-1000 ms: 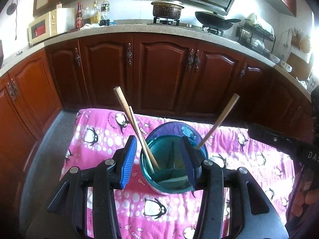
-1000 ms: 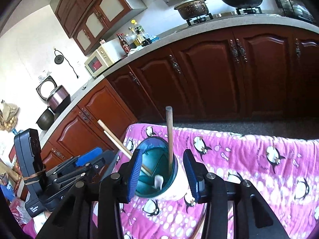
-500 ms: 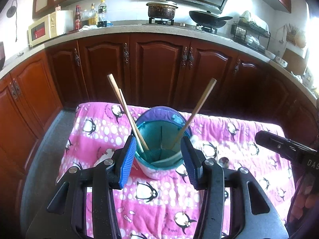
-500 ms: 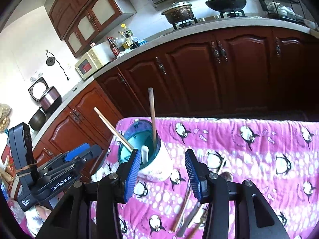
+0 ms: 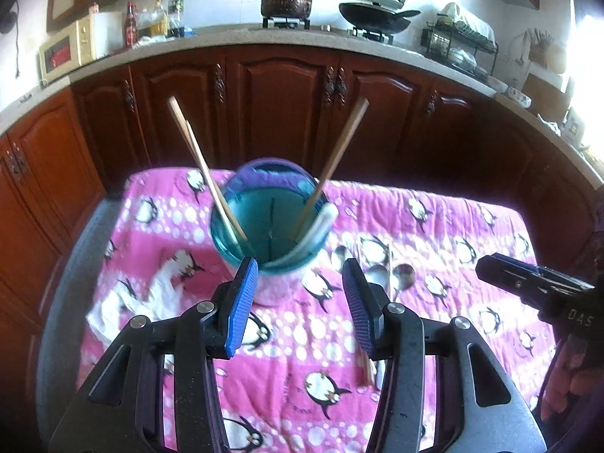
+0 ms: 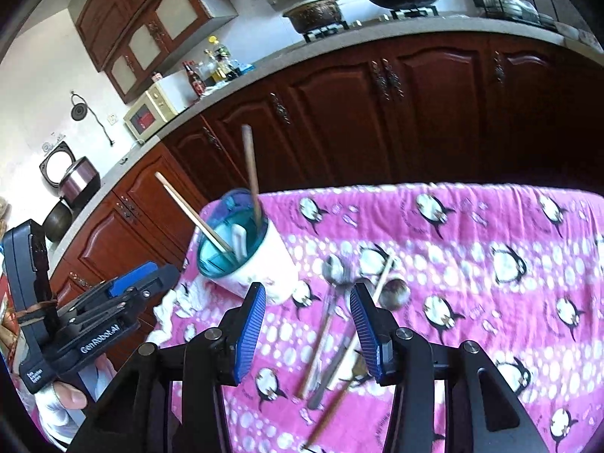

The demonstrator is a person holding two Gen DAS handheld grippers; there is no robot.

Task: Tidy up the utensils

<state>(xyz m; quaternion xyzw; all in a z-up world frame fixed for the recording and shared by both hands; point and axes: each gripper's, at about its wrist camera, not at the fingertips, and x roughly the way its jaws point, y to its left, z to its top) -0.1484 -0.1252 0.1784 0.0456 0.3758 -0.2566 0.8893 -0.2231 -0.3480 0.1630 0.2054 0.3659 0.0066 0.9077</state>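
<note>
A holder cup [image 5: 270, 222] with a teal inside and white wall [image 6: 264, 264] stands on the pink penguin cloth [image 5: 434, 234]. In it lean two pale chopsticks [image 5: 200, 166], a darker stick [image 5: 339, 151] and a white spoon [image 5: 319, 226]. My left gripper [image 5: 298, 268] is open just short of the cup, not touching it; the right wrist view shows it off to the cup's left [image 6: 151, 283]. My right gripper [image 6: 307, 294] is open above loose utensils on the cloth: a metal spoon [image 6: 334, 268], a brown spoon [image 6: 394, 292] and a chopstick [image 6: 381, 275].
A crumpled white cloth [image 6: 177, 302] lies left of the cup at the table's edge. Dark wooden cabinets [image 5: 279, 105] and a counter with a pot [image 5: 287, 0] and wok stand beyond the table. A hand [image 6: 64, 400] holds the left gripper.
Both grippers have drawn back from the cup, which now sits farther ahead. The loose spoons and chopstick on the cloth have come into view under the right gripper.
</note>
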